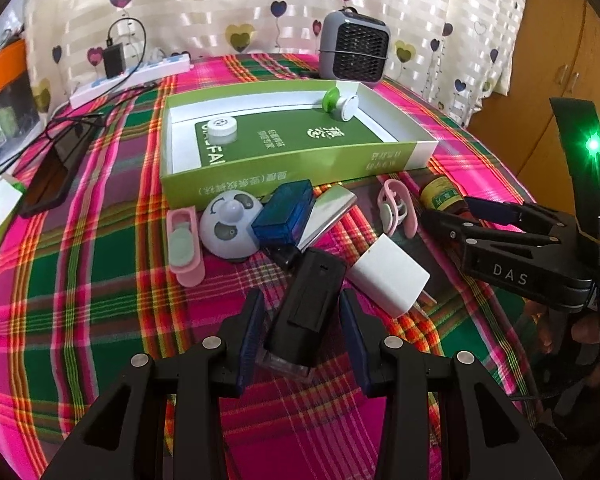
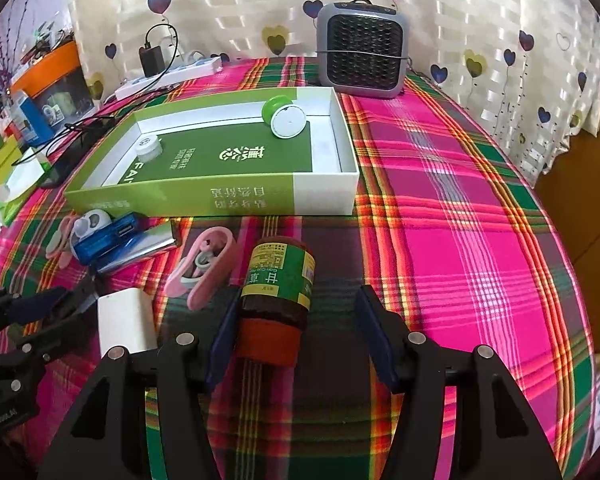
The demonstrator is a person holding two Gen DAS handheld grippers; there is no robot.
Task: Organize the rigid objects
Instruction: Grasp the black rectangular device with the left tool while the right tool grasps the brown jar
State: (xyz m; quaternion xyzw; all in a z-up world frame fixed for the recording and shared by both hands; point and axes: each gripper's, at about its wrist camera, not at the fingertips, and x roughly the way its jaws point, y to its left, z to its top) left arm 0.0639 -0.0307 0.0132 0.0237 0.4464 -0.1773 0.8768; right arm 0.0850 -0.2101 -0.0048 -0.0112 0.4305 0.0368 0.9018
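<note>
Tablecloth: pink-green plaid under a heart-print curtain.
Box: green, open, mid-table; two round white pieces inside.
Left wrist view only: black block lying between the parted fingers of the left gripper, not clamped.
Right wrist view only: brown bottle, green label, lying near the front edge; right gripper wide open around it.

"DAS" on right gripper
</note>
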